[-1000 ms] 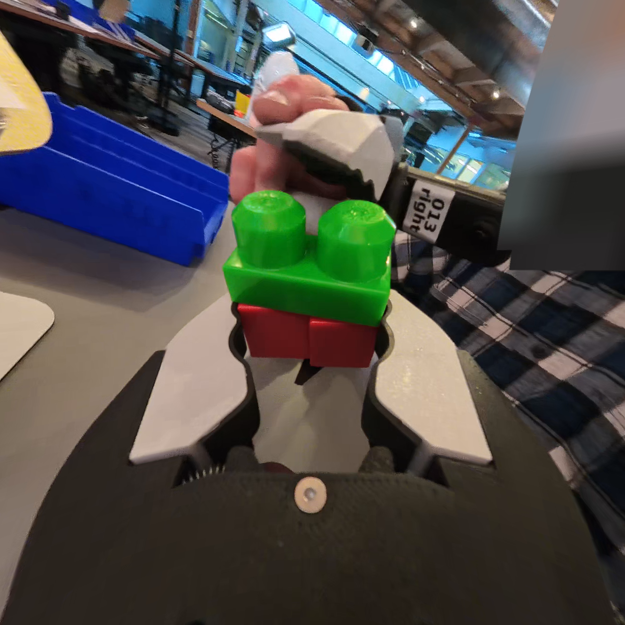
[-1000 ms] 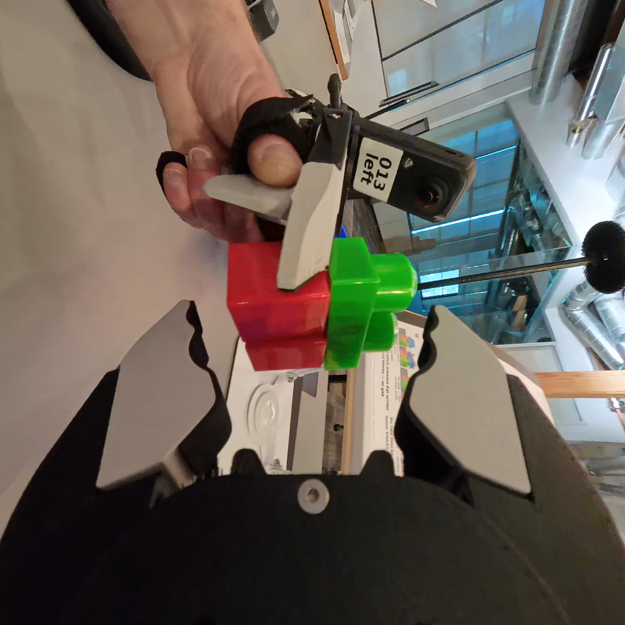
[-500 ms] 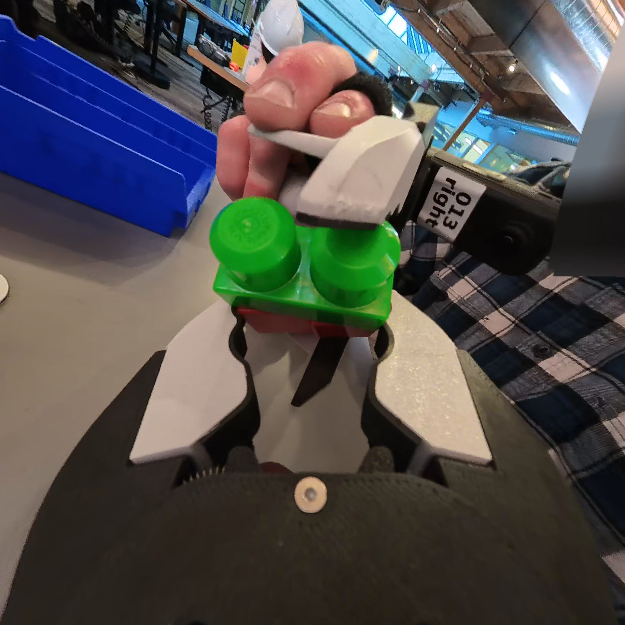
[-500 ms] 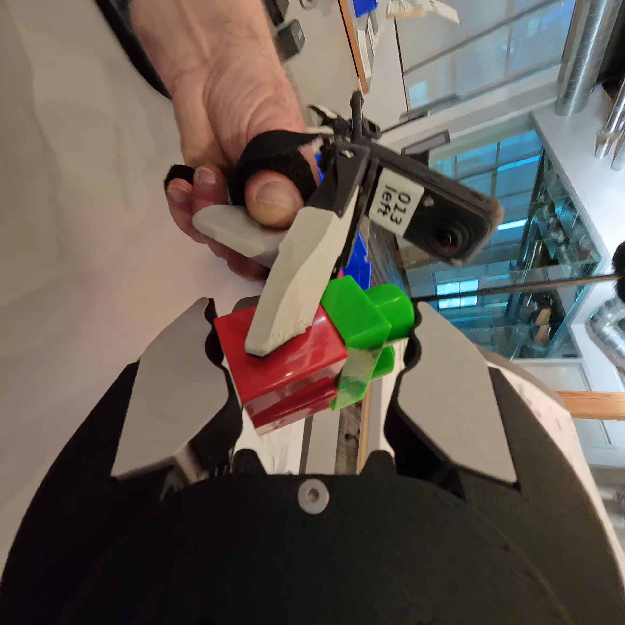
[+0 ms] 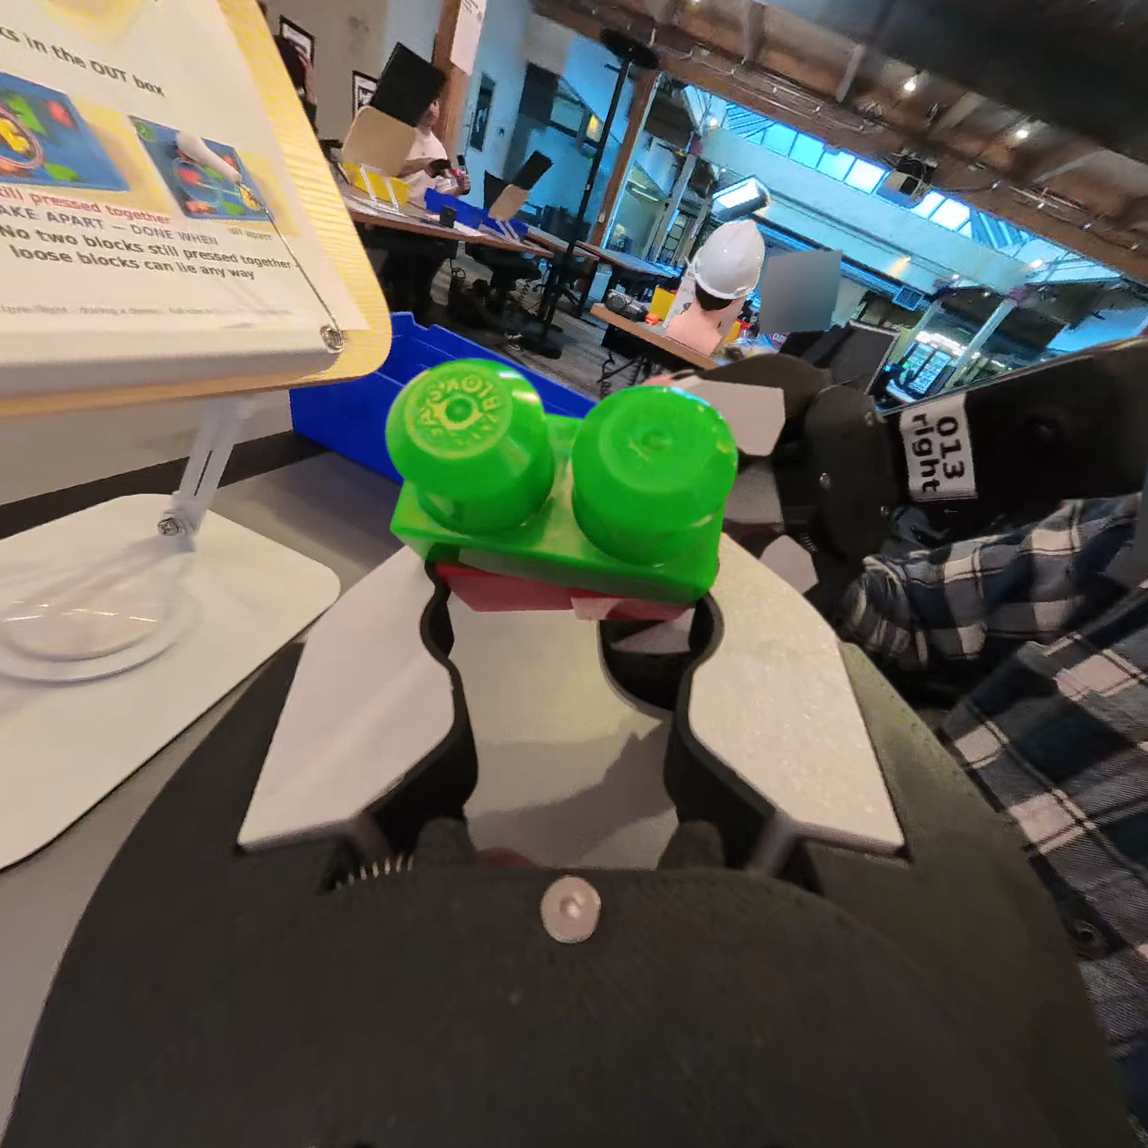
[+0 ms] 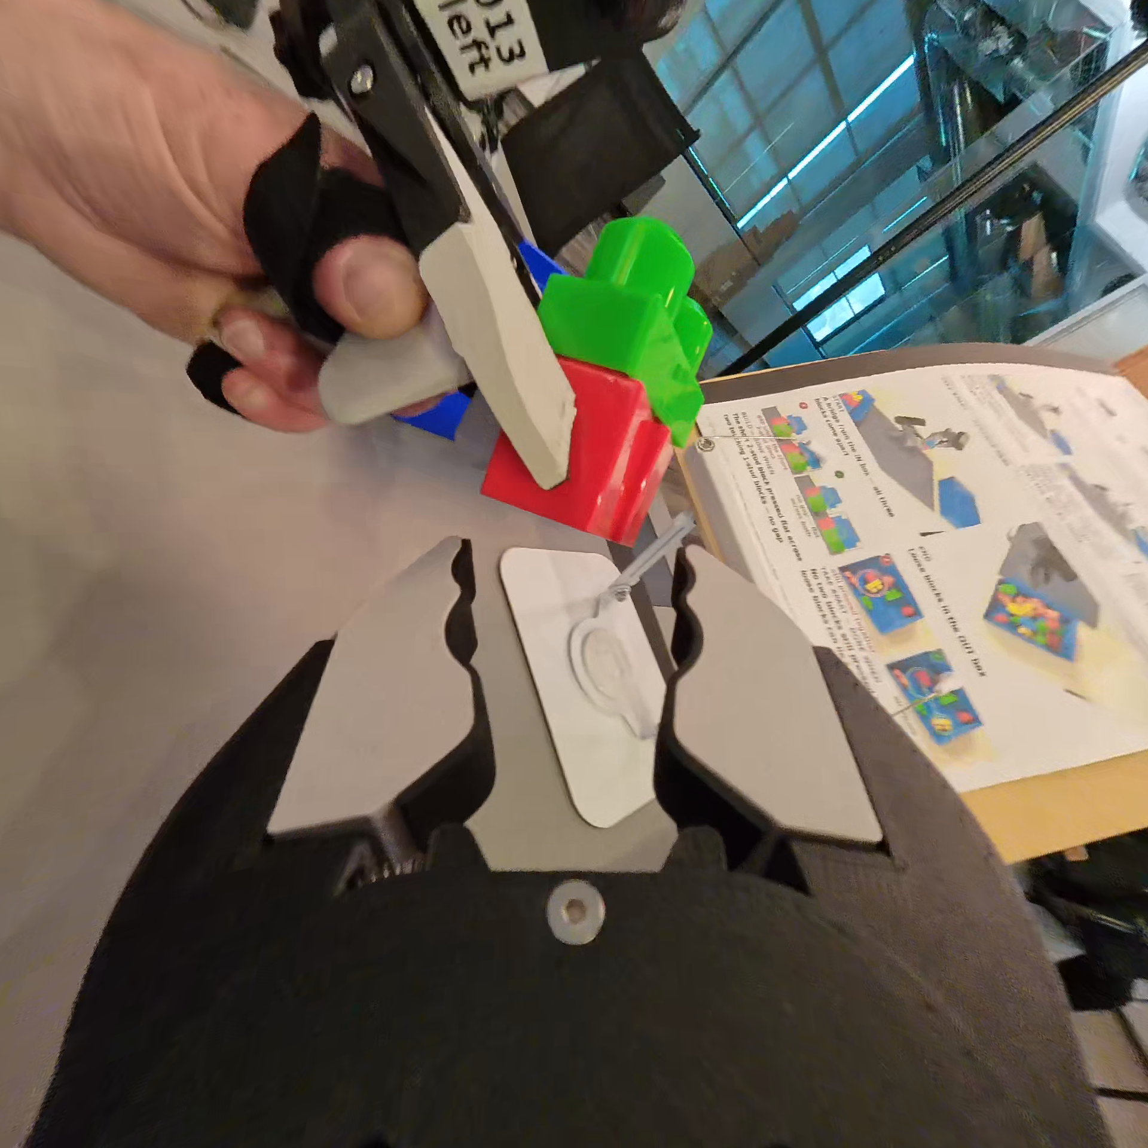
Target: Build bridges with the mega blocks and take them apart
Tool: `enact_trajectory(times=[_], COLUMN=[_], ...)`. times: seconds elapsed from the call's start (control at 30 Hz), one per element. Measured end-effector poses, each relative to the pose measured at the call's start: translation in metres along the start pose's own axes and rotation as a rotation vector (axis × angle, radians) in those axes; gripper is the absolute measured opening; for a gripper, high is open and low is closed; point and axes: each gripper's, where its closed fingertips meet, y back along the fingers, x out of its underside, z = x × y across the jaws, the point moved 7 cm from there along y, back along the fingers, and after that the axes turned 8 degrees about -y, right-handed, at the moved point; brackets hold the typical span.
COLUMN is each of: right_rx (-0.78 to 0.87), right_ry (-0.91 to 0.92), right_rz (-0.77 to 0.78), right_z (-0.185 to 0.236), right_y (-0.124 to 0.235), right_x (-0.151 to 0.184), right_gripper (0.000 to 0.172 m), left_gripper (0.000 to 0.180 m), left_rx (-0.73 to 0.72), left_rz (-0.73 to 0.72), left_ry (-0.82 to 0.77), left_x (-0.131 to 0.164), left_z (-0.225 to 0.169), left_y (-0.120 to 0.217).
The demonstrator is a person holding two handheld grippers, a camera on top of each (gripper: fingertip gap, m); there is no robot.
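Nearest me the right gripper [image 6: 571, 559] hangs empty, jaws apart, just short of the bridge, while the left gripper [image 5: 571, 578] clamps the red blocks [image 6: 578, 460] so the green block [image 5: 559, 491] stays exposed for prying, instruction board [image 6: 932, 559] beyond.

open passage: the bare grey table [image 6: 155, 590] fills the left half of the right wrist frame below the hand [image 6: 155, 205]. the gap between the right gripper [image 6: 574, 578] fingers holds nothing. obstacles: at centre, the left gripper [image 5: 574, 596] clamps the red blocks [image 6: 584, 460] with the green block [image 6: 627, 317] on top, just above the right fingertips. the instruction board [image 6: 932, 559] blocks the right side, its white base plate [image 6: 553, 671] lying between the fingers. in the left wrist frame, the blue bin [image 5: 348, 404] stands behind the blocks, and a plaid sleeve [image 5: 1025, 683] closes the right edge.
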Motion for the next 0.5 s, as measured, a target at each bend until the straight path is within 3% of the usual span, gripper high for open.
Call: enact_trajectory(times=[0.1, 0.33, 0.37, 0.5], right_rx=[0.095, 0.362, 0.384, 0.367], right_ry=[-0.016, 0.244, 0.259, 0.26], right_rz=[0.009, 0.024, 0.006, -0.02], right_z=[0.002, 0.012, 0.009, 0.005], right_y=[-0.002, -0.014, -0.013, -0.014], right_x=[-0.004, -0.016, -0.017, -0.019], right_gripper=[0.082, 0.061, 0.048, 0.046], left_gripper=[0.074, 0.074, 0.074, 0.075], left_rx=[-0.016, 0.046, 0.058, 0.062], left_rz=[-0.054, -0.206, -0.212, -0.249], left_ry=[0.075, 0.329, 0.351, 0.397], left_x=[-0.002, 0.0, 0.0, 0.0], left_z=[0.0, -0.006, -0.007, -0.007], left_y=[-0.002, -0.012, -0.013, -0.012])
